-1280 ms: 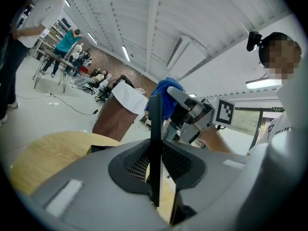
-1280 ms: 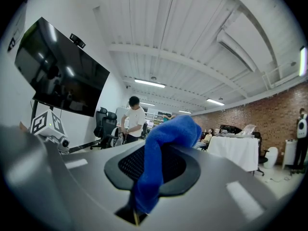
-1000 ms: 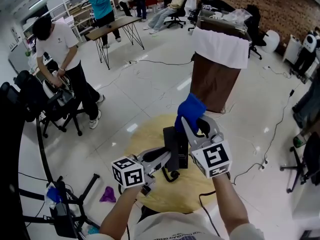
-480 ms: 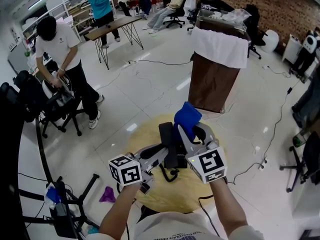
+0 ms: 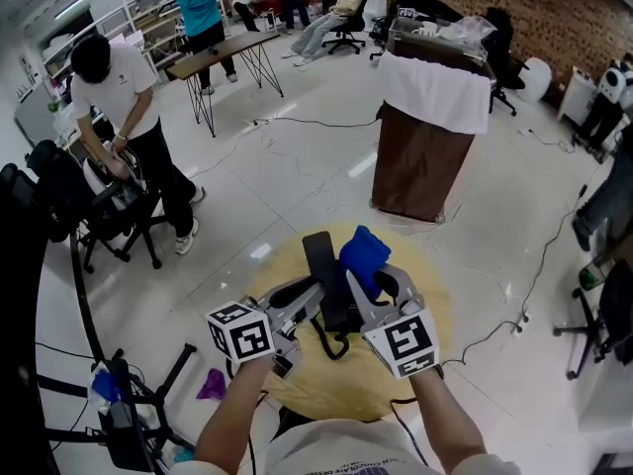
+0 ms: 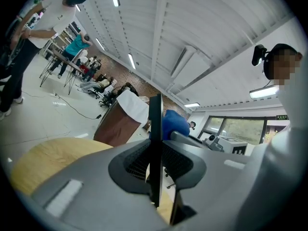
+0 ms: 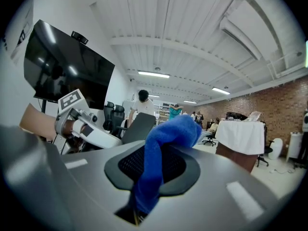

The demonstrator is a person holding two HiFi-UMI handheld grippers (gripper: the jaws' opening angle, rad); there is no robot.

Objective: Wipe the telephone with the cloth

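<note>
The black telephone handset (image 5: 320, 277) stands up over the round wooden table (image 5: 297, 389), and my left gripper (image 5: 315, 303) is shut on its lower part. In the left gripper view the handset (image 6: 155, 143) shows edge-on as a thin dark slab between the pads. A blue cloth (image 5: 362, 255) is pinched in my right gripper (image 5: 364, 287) and lies against the handset's right side near its top. From the right gripper view the cloth (image 7: 162, 150) hangs out of the jaws, with the handset (image 7: 138, 125) just behind it. A black cord (image 5: 332, 345) dangles below the handset.
A brown stand draped in white (image 5: 427, 137) is beyond the table. A person (image 5: 124, 107) bends over a chair at the left. A purple rag (image 5: 214, 386) and cables lie on the floor, and a tripod leg (image 5: 168, 379) stands near the table's left.
My right gripper has sunk with the cloth, from above the handset's top to beside it. The left gripper and handset have shifted slightly left, and the handset's top now shows clear of the cloth.
</note>
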